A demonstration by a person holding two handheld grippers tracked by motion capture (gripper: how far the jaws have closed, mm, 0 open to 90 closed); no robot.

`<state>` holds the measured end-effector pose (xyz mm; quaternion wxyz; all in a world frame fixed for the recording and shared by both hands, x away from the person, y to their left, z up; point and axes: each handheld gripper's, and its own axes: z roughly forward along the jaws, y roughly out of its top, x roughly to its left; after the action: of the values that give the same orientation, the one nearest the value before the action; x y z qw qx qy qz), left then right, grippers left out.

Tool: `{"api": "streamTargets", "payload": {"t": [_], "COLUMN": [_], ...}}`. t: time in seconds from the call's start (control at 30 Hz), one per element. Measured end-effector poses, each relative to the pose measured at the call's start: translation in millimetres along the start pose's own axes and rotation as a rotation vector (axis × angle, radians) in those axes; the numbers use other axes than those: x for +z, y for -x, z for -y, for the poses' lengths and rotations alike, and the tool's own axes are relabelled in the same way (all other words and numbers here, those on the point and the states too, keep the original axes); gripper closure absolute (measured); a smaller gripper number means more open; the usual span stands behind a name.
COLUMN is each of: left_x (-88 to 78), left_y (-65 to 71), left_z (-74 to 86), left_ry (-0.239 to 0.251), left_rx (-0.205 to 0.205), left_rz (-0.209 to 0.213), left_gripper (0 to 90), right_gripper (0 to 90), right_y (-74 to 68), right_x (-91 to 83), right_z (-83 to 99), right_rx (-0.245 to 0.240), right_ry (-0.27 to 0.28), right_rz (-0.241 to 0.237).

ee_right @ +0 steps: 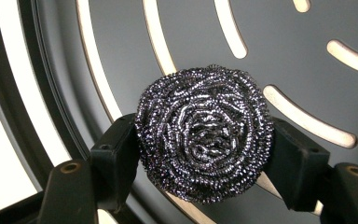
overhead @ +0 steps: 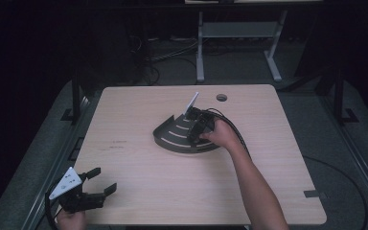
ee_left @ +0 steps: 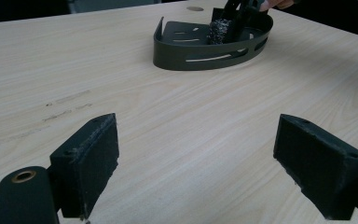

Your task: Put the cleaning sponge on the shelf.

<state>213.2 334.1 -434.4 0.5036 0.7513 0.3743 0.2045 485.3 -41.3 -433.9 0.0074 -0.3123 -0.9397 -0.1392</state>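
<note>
A dark metal corner tray [overhead: 172,136] with slotted floor and low wall lies on the wooden table [overhead: 139,191], right of centre. My right gripper [overhead: 196,125] reaches down into it from the person's right hand. In the right gripper view its two black pads [ee_right: 116,158] touch both sides of a round steel-wool scourer [ee_right: 204,135], which sits just over the tray floor [ee_right: 270,42]. The left gripper view shows the scourer [ee_left: 220,31] inside the tray [ee_left: 200,58]. My left gripper [overhead: 98,181] rests at the table's near left corner, jaws wide apart with nothing between them [ee_left: 196,158].
A round cable hole [overhead: 221,97] sits near the table's far edge, behind the tray. Faint marks [overhead: 112,143] show on the wood left of the tray. A grey metal stand [overhead: 239,33] and cables lie on the floor beyond the table.
</note>
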Motion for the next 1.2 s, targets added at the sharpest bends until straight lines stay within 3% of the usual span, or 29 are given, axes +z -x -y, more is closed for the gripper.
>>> {"api": "streamTargets", "payload": {"t": [0.3,1.2], "left_x": [0.1,0.2], "left_y": [-1.0,0.5], "left_z": [0.3,0.7], "left_ry": [0.000,-0.004], "left_rx": [-0.004,0.000], "left_rz": [-0.002,-0.004], "left_gripper": [13.3,13.3], "right_gripper": [21.9,17.1], "right_y": [4.4,-3.9], "right_x": [-4.5,-41.2], "right_z": [5.6,21.5], "right_rx": [0.015,-0.001], "right_ry": [0.016,0.076], "right_rz": [-0.011,-0.004]}}
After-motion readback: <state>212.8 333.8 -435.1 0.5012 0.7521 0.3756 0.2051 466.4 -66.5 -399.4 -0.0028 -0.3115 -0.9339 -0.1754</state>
